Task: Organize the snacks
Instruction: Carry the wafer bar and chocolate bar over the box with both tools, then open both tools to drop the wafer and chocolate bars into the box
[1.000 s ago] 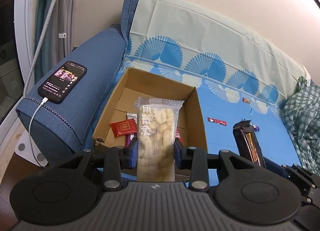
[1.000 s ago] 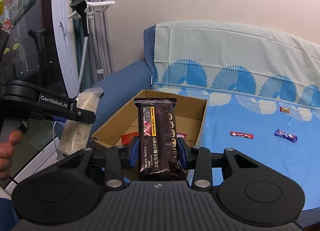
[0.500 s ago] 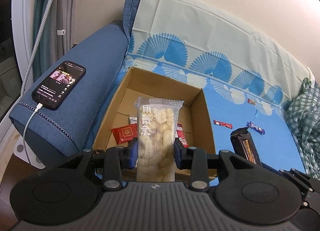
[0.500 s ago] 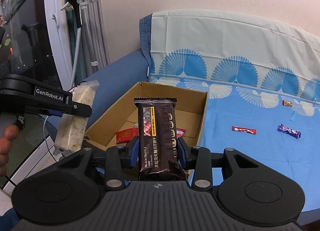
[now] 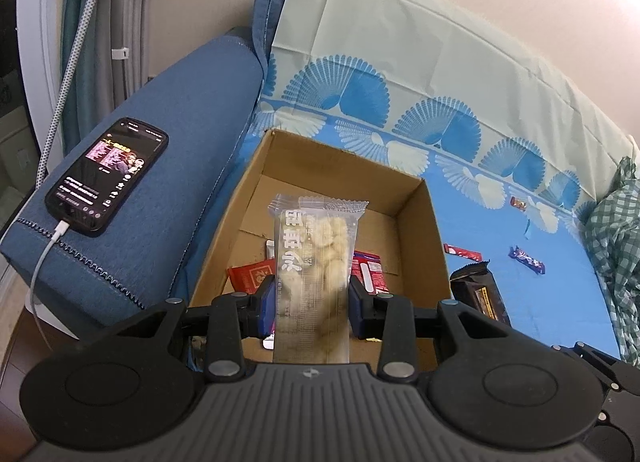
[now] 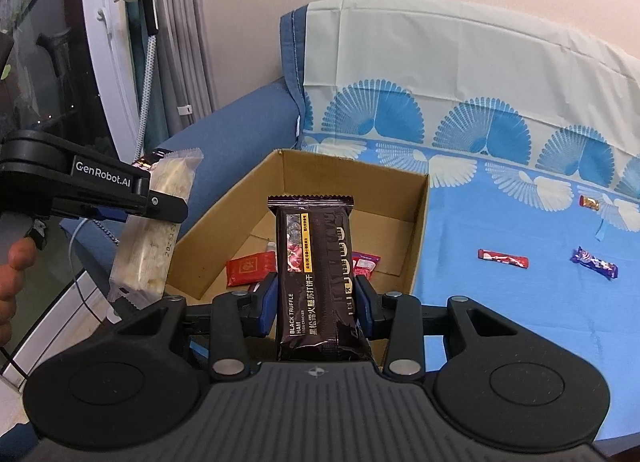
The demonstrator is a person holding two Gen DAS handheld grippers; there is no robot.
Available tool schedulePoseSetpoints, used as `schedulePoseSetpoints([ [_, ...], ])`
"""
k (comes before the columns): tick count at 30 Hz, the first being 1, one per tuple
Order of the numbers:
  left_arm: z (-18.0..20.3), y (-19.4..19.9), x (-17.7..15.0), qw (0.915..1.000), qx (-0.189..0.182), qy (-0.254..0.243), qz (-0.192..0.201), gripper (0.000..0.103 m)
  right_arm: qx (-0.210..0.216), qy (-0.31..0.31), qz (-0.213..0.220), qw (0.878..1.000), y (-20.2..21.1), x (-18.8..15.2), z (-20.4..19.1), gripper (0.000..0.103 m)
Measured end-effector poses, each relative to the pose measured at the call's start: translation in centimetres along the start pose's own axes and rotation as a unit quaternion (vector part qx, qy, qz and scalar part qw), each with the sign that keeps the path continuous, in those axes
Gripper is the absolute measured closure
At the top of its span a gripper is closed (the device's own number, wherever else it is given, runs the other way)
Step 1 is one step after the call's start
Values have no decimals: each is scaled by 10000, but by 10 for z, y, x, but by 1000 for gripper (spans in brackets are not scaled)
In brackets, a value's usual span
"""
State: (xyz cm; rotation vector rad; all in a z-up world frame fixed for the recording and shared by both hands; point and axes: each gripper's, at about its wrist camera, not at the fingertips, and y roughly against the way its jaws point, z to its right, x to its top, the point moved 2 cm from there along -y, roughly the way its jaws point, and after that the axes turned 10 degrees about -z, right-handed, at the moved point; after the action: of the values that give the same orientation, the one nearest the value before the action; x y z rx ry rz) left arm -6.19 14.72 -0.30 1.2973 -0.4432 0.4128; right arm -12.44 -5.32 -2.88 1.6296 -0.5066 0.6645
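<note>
Covering sofa, fan-print blue sheet

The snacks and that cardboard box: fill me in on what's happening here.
A person holds a gripper in each hand, tidying snacks into the cardboard box on the sofa. The left gripper is shut on a clear pack of pale biscuits; the right gripper is shut on a dark truffle-ham cracker pack. Both hover near the box, which already holds a few packets. Three small candies lie on the blue cover.
</note>
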Motion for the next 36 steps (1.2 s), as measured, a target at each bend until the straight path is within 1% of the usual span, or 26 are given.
schedulePoseSetpoints([
  [18,-1,-76,44,9985,167,-131,-507,63,55,-162,-398,9991,-84,31,12,62],
  [29,2,-114,55,9967,232,-262,-731,63,73,-275,-583,9979,-124,40,24,62],
  [36,2,-132,61,9953,407,-383,-790,63,36,-350,-637,9973,-141,45,28,62],
])
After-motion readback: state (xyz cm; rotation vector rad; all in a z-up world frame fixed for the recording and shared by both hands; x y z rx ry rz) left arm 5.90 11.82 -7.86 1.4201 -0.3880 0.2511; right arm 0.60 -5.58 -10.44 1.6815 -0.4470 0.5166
